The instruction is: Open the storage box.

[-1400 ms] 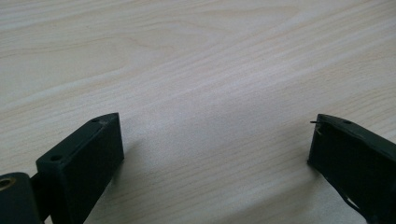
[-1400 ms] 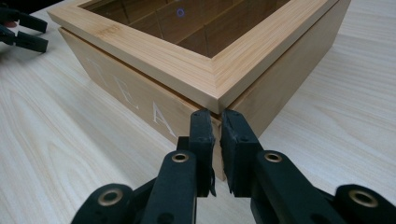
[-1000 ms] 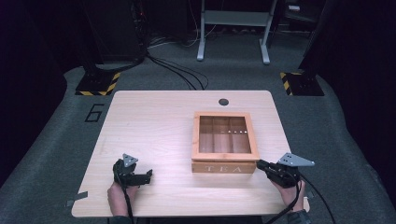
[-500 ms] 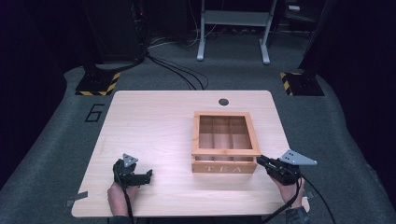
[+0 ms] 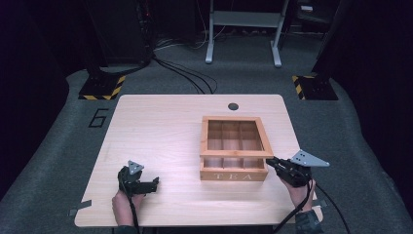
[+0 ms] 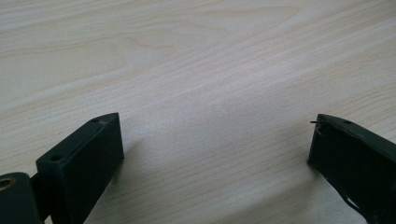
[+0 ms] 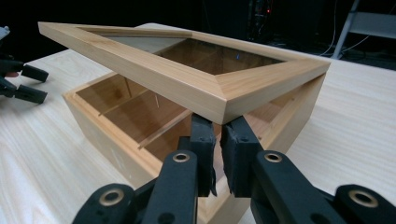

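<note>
— Where is the tea box [image 5: 234,161]?

— On the table [image 5: 156,131], right of centre, its glass lid [image 7: 187,60] lifted at the near corner.

— And the right gripper [image 7: 218,135]?

— Jaws together, wedged under that lid corner, pinching nothing.

— The left gripper [image 5: 155,184]?

— Jaws wide apart over bare wood at the table's near left, well away from the box.

"TEA" is read in pale capitals on the front wall of the wooden box [image 5: 233,176], on the side facing the person in the high view. A large "6" is marked on the grey floor [image 5: 99,117] just off the table's far left corner. No other text, brand or label can be made out in either gripper view.
</note>
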A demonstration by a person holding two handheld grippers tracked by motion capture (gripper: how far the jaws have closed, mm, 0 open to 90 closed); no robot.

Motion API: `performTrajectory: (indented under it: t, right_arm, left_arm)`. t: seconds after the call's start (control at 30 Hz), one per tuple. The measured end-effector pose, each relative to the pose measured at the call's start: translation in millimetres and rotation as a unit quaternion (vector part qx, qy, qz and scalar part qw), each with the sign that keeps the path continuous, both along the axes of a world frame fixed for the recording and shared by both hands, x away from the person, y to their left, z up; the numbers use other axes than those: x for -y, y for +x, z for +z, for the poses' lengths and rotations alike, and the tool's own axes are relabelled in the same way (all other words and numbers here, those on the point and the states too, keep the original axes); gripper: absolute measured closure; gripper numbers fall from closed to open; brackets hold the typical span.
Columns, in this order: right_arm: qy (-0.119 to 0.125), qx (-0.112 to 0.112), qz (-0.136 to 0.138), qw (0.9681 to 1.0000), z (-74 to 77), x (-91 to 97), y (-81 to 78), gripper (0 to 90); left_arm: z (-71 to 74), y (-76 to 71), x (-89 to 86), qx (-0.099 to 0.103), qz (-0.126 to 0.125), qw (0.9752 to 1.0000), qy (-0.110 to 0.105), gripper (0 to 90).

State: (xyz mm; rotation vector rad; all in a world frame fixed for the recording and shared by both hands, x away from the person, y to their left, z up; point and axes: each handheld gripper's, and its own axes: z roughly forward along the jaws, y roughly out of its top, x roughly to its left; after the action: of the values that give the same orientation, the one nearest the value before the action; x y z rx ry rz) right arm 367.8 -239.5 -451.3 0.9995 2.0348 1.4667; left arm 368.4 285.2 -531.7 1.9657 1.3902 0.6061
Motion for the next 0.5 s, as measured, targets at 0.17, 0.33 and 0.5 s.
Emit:
performTrajectory:
  t: [0.17,0.33,0.5]
  right_arm:
    - [-0.005,0.002,0.001,1.0000,10.2,-3.3,5.8,83.2]
    - [-0.008,0.009,0.003,0.9999,20.5,-4.5,11.2,83.3]
    - [-0.010,0.011,0.005,0.9999,30.1,-5.6,16.9,83.6]
  left_arm:
    - [0.0,0.0,0.0,0.000,0.000,1.0000,0.000,2.9]
    - [0.0,0.0,-0.1,0.000,0.000,1.0000,0.000,2.9]
    - [0.0,0.0,-0.1,0.000,0.000,1.0000,0.000,2.9]
